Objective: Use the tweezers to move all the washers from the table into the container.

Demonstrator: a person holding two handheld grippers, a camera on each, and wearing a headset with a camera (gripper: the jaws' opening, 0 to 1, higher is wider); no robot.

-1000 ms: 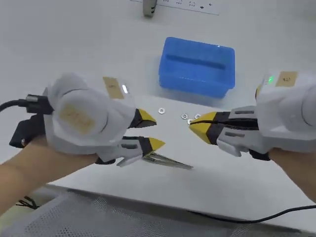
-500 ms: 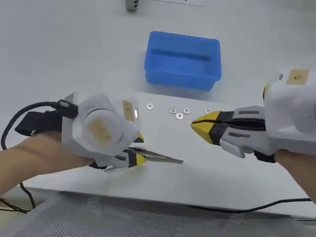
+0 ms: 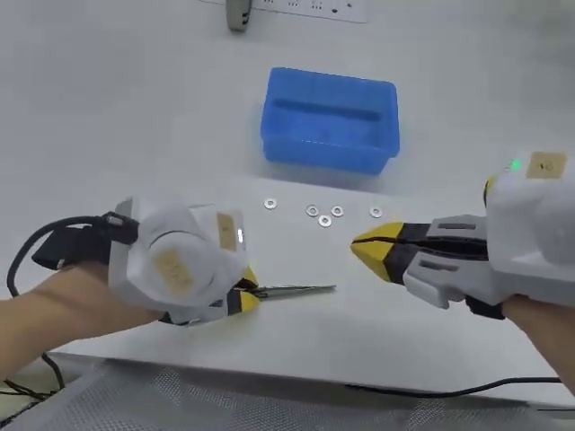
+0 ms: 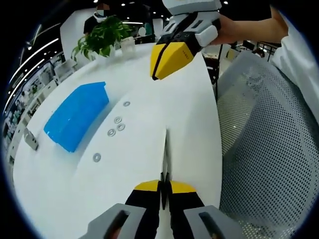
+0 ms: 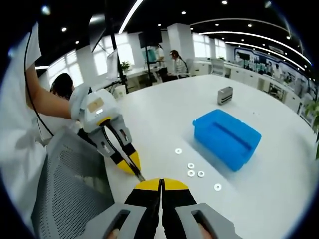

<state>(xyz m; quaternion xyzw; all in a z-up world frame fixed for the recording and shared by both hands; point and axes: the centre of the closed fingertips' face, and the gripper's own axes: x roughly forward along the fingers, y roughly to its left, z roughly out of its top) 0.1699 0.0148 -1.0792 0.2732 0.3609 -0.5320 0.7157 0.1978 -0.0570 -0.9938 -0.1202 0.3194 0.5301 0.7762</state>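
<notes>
White desk [image 3: 377, 314] spreads under your hands, and on it five washers [image 3: 324, 220] lie in a loose row. None is in the container [image 3: 331, 121] yet. That blue box sits at 12 o'clock from them, just beyond, and no washer shows inside it. The tweezers [image 3: 296, 289] are at 6 o'clock from the washers, with their tips pointing to 3 o'clock in the head view.

What has changed is your left claw [image 3: 244, 296]. A second ago it hung open above the tweezers, and half a second ago it had dropped onto them. Now its jaws are closed on the handle end, and in the left gripper view the thin legs run straight out between the yellow tips. I judge the tool is in hand and the pick-up step is about done. I cannot tell whether the tips are clear of the desk. Next you need to swing the tips toward 12 o'clock to reach the nearest washer.

Your right claw [image 3: 364, 242] hovers at 3 o'clock from the tweezers' tips, jaws shut on nothing, much where it was before. It is near the washer at the right end of the row and could crowd your approach.

A socket strip [image 3: 305, 7] lies at 12 o'clock beyond the container, and a grey mesh panel [image 3: 135, 395] lies at 6 o'clock below the desk edge. Neither is in your way.
</notes>
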